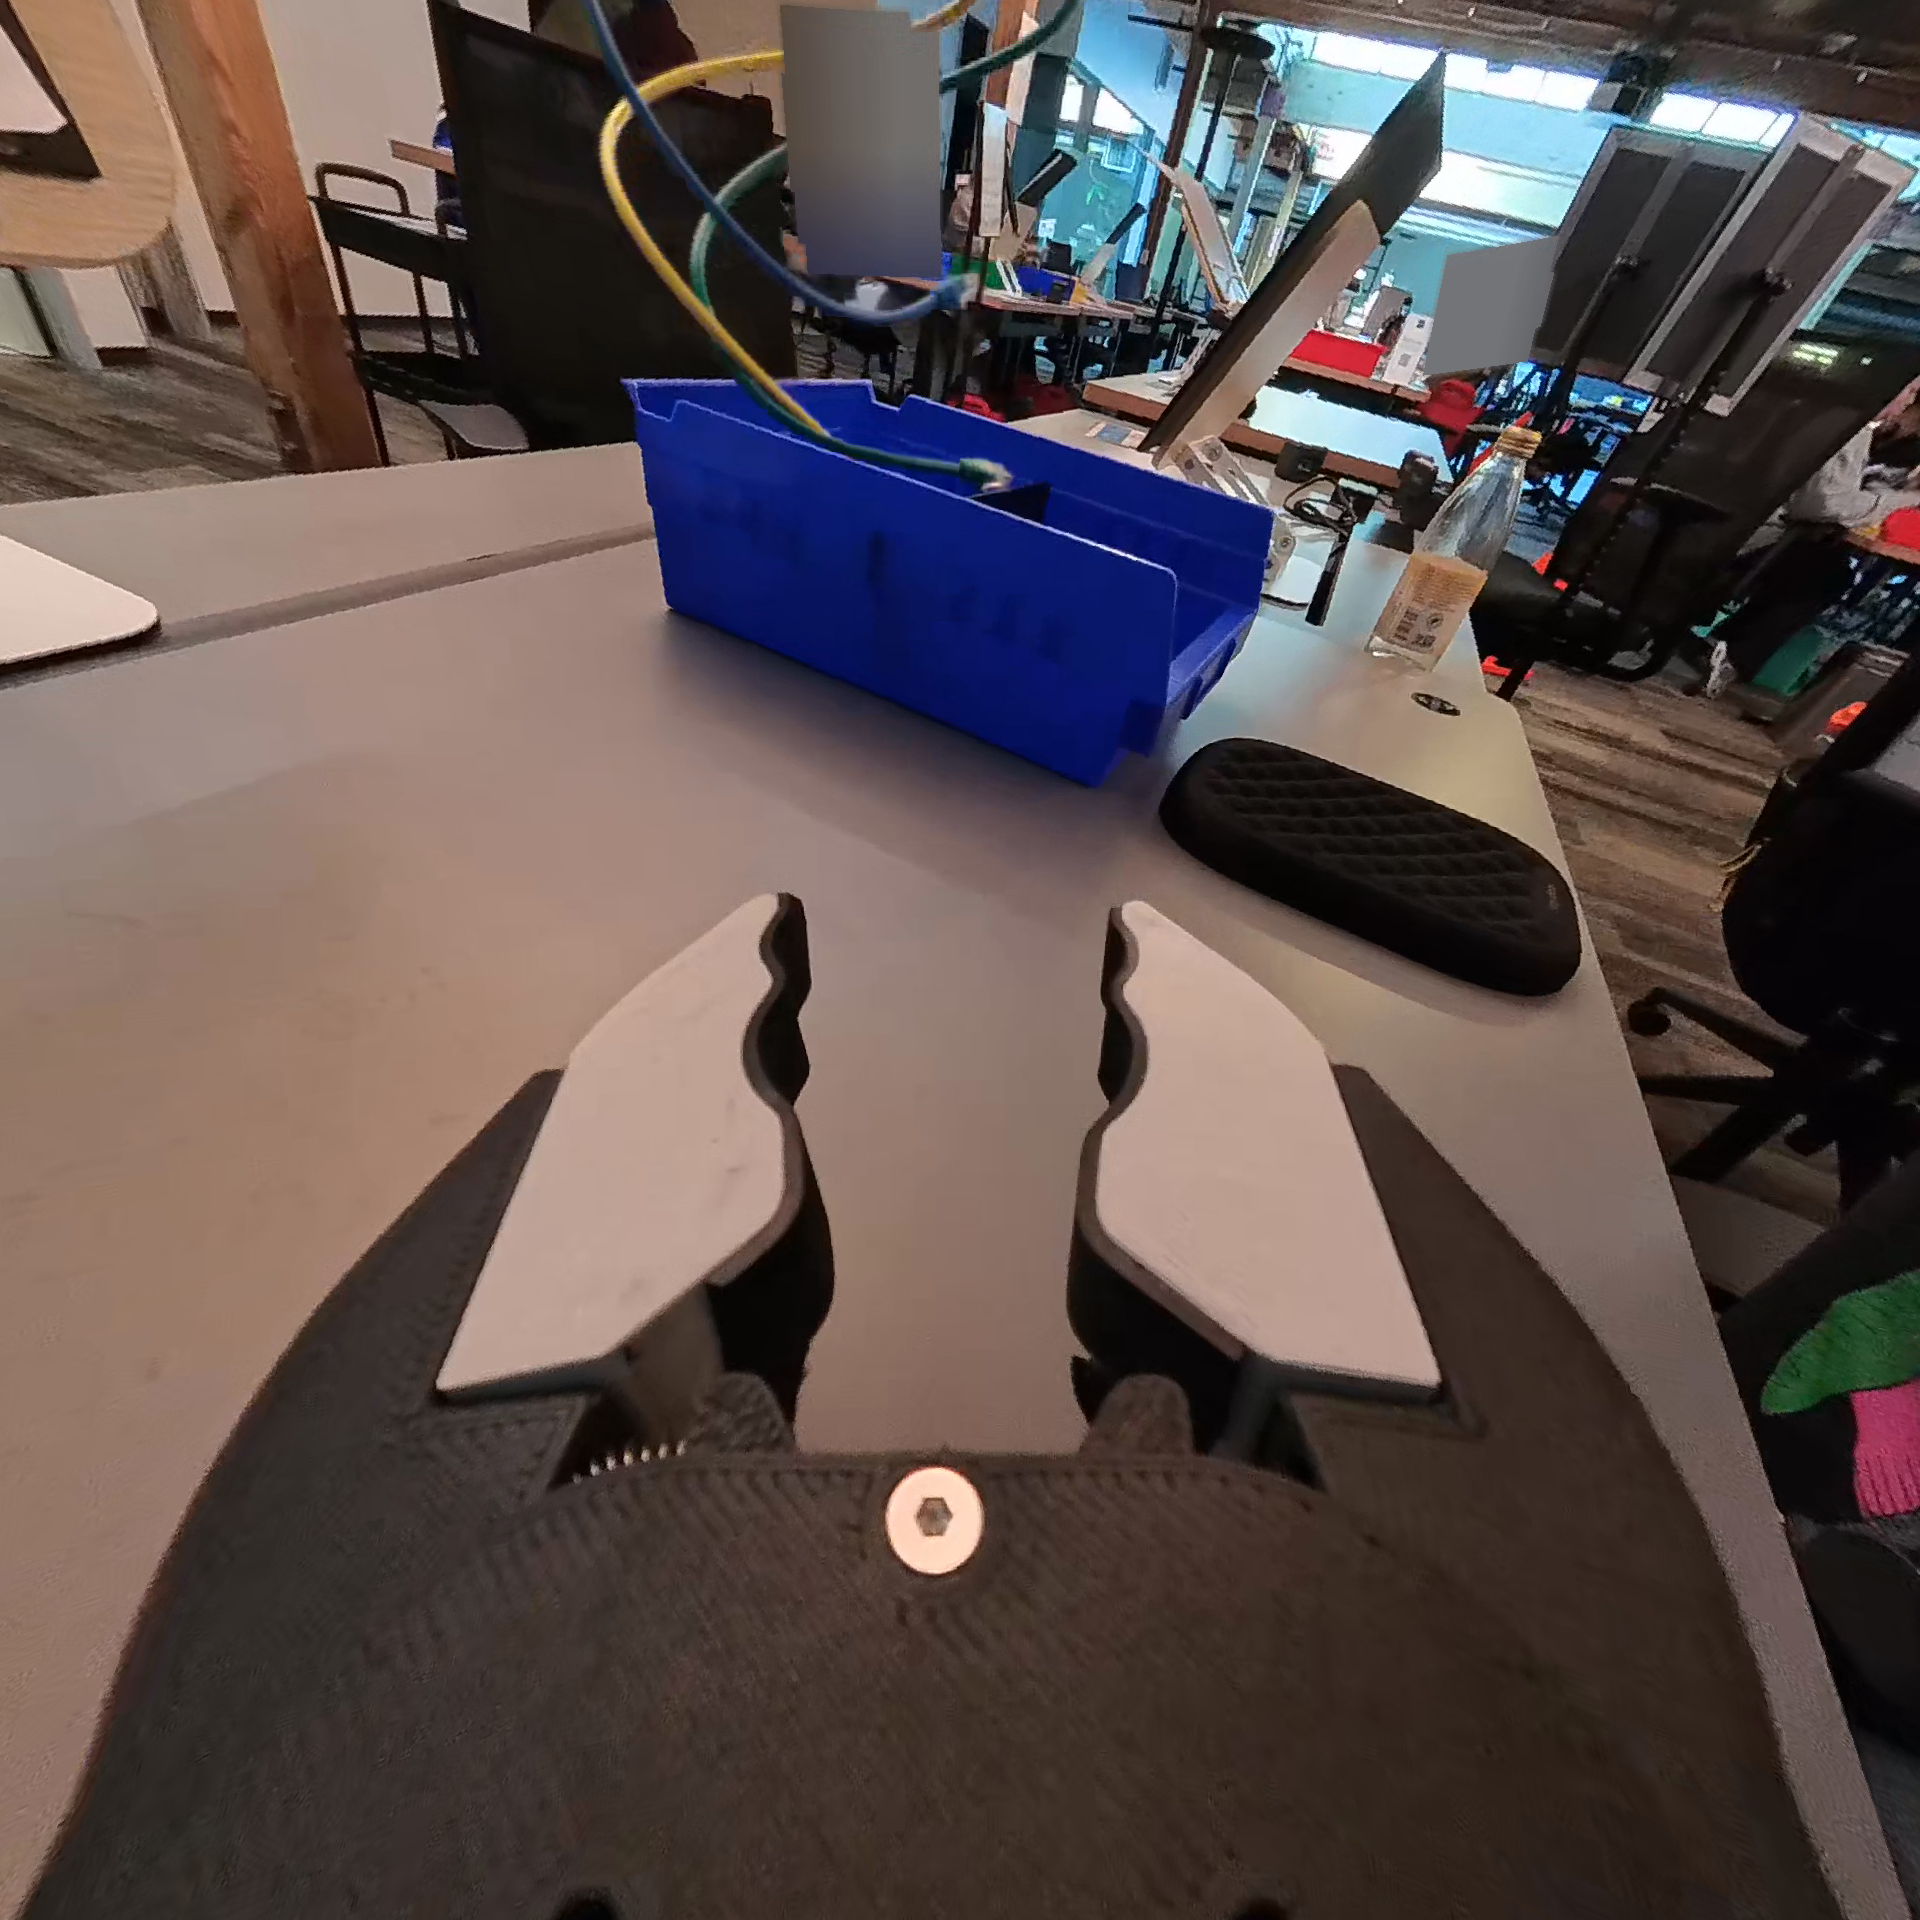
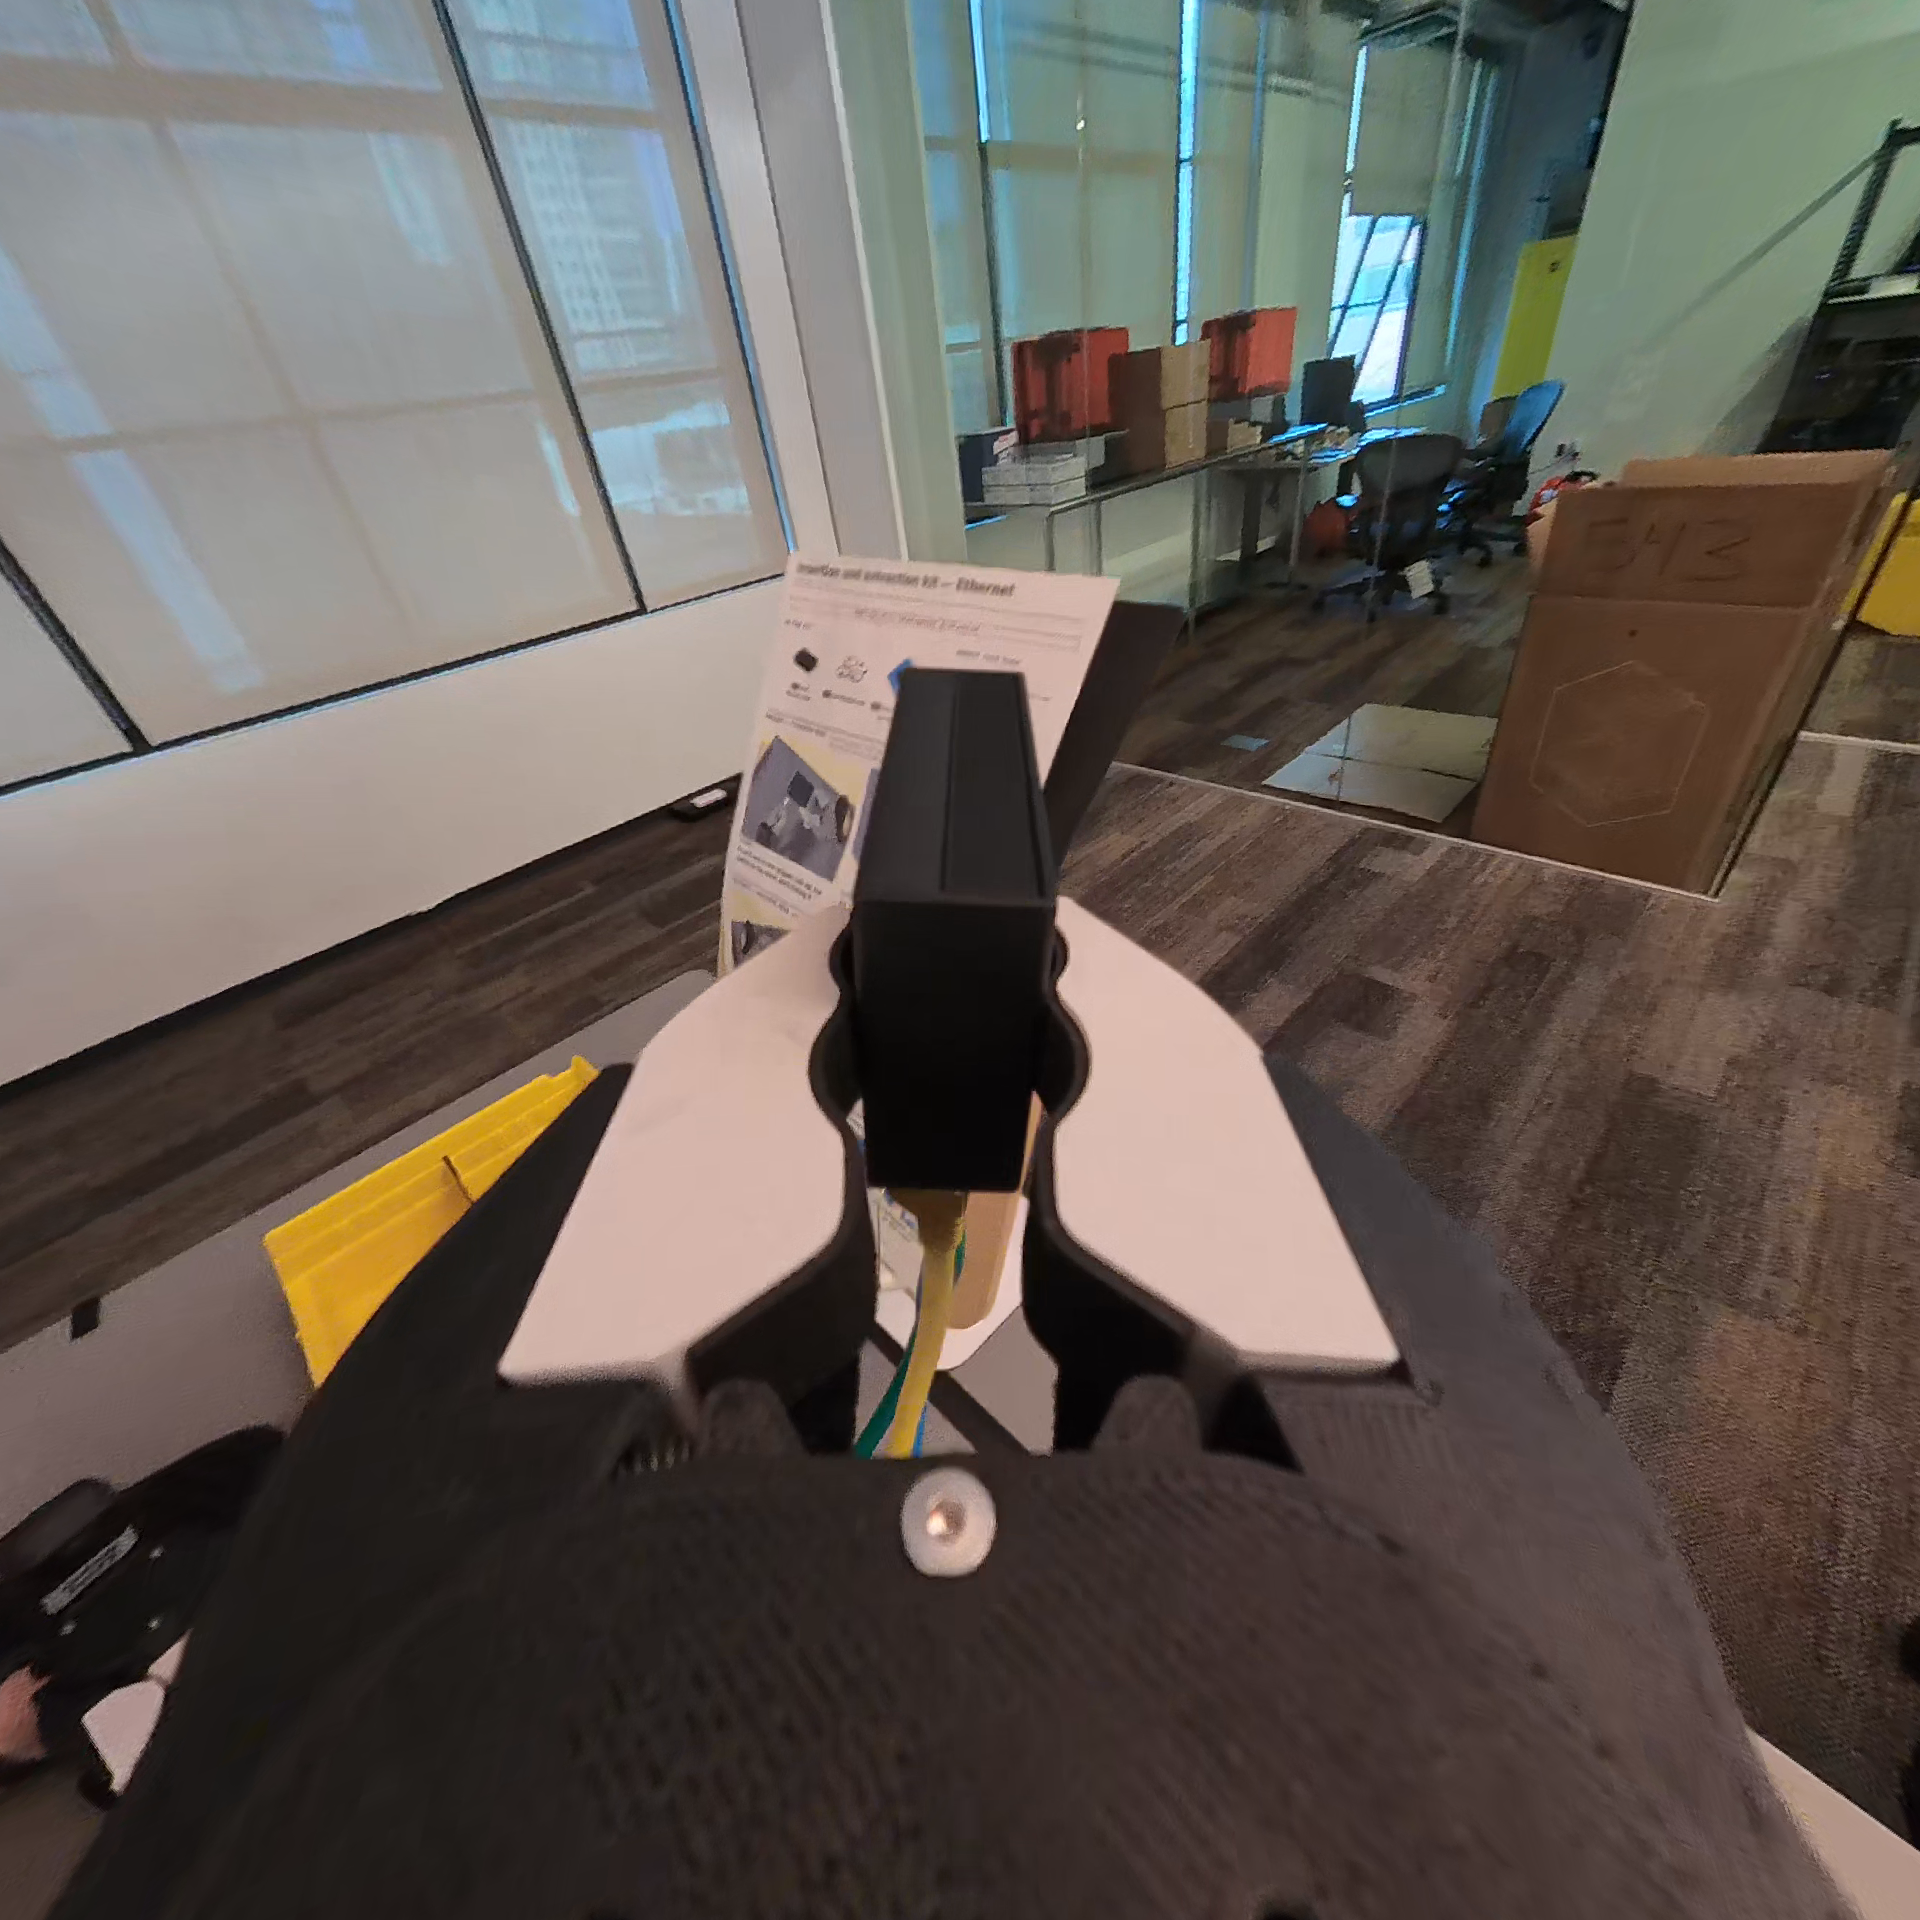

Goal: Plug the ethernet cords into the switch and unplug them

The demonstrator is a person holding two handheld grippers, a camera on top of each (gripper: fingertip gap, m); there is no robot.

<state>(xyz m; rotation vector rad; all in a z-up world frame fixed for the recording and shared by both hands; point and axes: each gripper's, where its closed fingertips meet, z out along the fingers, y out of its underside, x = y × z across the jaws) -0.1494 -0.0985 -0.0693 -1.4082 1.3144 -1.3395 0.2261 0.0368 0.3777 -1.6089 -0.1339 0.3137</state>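
Note:
In the right wrist view my right gripper [image 2: 951,966] is shut on a black switch [image 2: 951,914] and holds it up in the air. A yellow cord [image 2: 930,1299] is plugged into the switch's underside. A green cord [image 2: 878,1423] and a blue cord [image 2: 914,1382] run down beside it. In the left wrist view my left gripper [image 1: 956,925] is open and empty above the grey table [image 1: 416,883]. The yellow cord [image 1: 623,208], green cord [image 1: 712,239] and blue cord [image 1: 748,244] loop down from above toward a blue bin [image 1: 935,613]. The green cord's loose plug [image 1: 985,474] rests over the bin. The blue cord's plug [image 1: 961,291] hangs free.
A black wrist rest [image 1: 1371,862] and a clear bottle [image 1: 1455,551] sit right of the blue bin, near the table's right edge. A tilted monitor [image 1: 1299,281] stands behind. A white pad [image 1: 62,613] lies far left. A yellow bin [image 2: 416,1216] and a printed sheet [image 2: 935,623] show in the right view. The tips of one gripper are about 60 cm away from the tips of the other.

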